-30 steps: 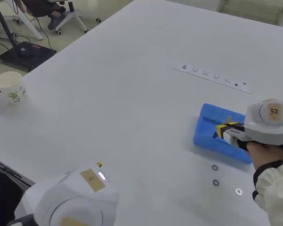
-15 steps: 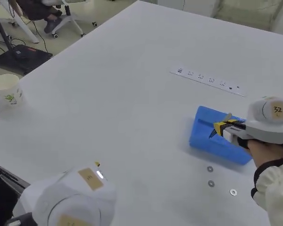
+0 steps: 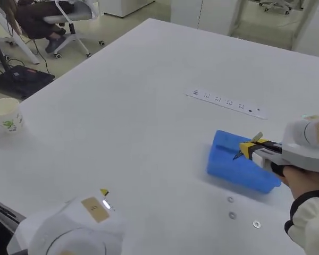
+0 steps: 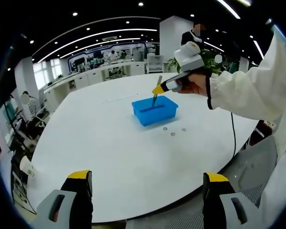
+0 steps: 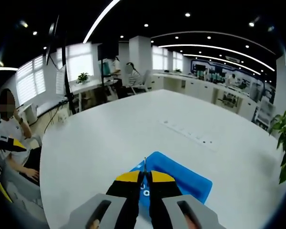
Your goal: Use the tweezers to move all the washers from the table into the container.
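counter (image 3: 122, 106): white, wide | blue container (image 3: 231, 167): sits toward its right side | three washers (image 3: 230, 200): flat on the bare top, near the container, apart from each other | power strip (image 3: 226, 102): flat, beyond the container | paper cup (image 3: 5, 114): upright, left edge

Tips of the tweezers (image 3: 237, 154) are indistinctly small.
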Tool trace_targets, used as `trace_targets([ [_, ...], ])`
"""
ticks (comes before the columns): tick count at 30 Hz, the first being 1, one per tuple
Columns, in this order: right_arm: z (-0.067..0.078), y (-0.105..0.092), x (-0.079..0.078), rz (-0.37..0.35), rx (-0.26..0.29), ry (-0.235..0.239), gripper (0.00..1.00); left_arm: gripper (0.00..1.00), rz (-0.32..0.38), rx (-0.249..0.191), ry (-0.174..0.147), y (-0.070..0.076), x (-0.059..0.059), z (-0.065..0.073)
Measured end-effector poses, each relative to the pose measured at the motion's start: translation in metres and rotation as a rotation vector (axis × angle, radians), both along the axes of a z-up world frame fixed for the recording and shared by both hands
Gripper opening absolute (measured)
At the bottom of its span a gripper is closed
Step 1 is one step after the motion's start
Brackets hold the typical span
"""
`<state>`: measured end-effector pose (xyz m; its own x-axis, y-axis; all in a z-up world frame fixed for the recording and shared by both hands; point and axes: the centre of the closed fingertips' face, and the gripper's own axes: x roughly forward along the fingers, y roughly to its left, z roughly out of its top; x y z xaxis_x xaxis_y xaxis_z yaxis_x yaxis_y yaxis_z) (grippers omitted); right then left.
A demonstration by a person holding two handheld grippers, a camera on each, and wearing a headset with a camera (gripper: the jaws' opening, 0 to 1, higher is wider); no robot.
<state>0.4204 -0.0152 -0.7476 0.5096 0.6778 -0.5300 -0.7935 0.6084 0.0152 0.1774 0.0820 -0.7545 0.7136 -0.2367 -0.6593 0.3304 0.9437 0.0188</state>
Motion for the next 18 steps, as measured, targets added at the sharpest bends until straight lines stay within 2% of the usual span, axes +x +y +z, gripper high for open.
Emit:
trace_targets([
  [8,0.012,0.000,-0.018,0.010,0.028,-0.002,0.02,0.99,-0.005,0.001,-0.024,0.000,0.001,0.005],
  [18,0.001,-0.006,-0.035,-0.003,0.027,0.025,0.02,0.99,-0.010,0.002,-0.028,0.000,-0.001,0.006],
])
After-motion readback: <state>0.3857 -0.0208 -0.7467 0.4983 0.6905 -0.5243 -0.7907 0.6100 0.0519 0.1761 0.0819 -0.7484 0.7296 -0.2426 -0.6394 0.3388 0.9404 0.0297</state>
